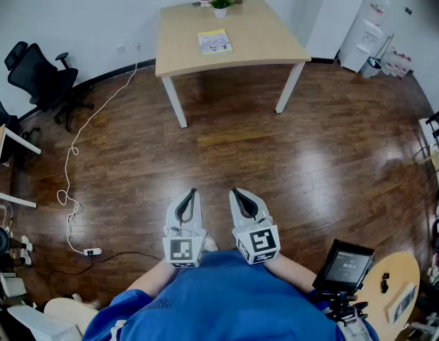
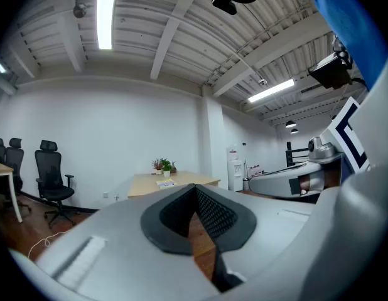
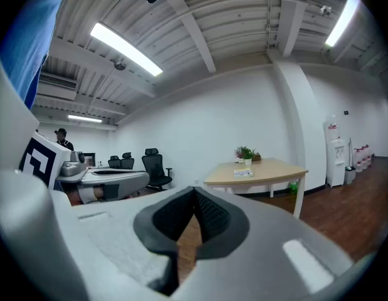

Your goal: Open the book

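Distant table (image 1: 266, 38), book (image 1: 214, 41) far from fingers (image 1: 187, 206)

A thin yellow-and-white book (image 1: 214, 41) lies flat and closed on the pale wooden table (image 1: 266, 38), left of centre.

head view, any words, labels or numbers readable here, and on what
None can be read.
book: cover print too small.
water dispenser: label blurred.
marker cubes: black square patterns, no letters.
screen: too dark to read.
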